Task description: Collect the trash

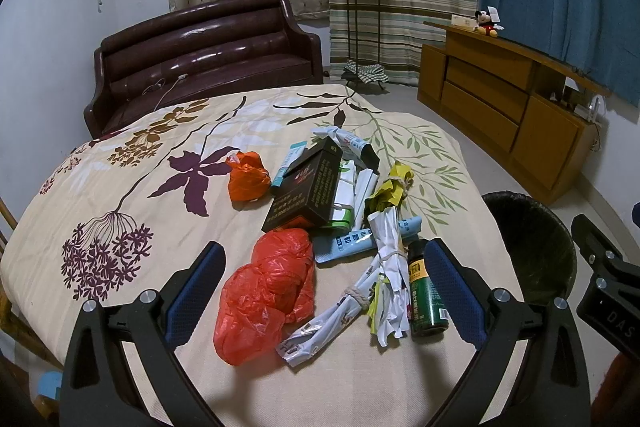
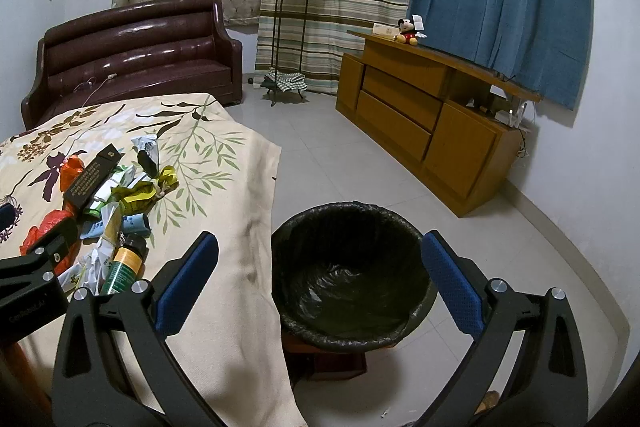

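Both grippers are spread open and empty. Left gripper (image 1: 320, 275) hovers over trash on the floral-cloth counter (image 1: 120, 227): red plastic bag (image 1: 264, 291), green bottle (image 1: 426, 291), dark box (image 1: 308, 187). Right gripper (image 2: 320, 267) hangs above the black-lined bin (image 2: 348, 271), right of the counter.

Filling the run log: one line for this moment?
left gripper: open over trash pile | right gripper: open above bin | bin: empty

Heap of crumpled red plastic bags, dark cardboard box, paper bundles (image 1: 320, 227): lying on floral-cloth-covered table (image 1: 120, 195).
Black-lined round bin (image 2: 352, 279): standing right of table.
Maroon leather sofa (image 1: 208, 55): sitting behind table.
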{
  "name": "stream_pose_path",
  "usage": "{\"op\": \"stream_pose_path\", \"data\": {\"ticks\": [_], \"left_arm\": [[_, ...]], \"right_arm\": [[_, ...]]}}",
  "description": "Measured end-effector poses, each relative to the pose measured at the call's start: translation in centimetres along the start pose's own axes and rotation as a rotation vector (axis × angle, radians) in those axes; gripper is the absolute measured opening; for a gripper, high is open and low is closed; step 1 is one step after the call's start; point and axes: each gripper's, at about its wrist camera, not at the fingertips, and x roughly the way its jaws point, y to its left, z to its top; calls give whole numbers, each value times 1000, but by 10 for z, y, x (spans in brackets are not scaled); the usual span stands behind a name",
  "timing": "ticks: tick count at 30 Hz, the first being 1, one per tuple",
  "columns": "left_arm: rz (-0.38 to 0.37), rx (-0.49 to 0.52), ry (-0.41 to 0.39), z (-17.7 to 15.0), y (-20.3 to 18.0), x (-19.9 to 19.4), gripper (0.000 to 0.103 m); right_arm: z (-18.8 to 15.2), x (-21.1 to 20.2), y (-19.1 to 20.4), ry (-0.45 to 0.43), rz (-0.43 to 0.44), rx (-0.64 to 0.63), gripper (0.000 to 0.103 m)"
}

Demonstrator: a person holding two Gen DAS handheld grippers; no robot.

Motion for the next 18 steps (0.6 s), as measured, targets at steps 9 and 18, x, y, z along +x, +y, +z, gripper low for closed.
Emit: {"op": "stream_pose_path", "data": {"ticks": [9,18], "left_arm": [[1,1,0,0,-1,0,97],[2,1,1,1,-1,0,97]], "right_arm": [[0,0,-1,1,-1,0,99],[0,0,-1,3,-1,-1,99]]}}
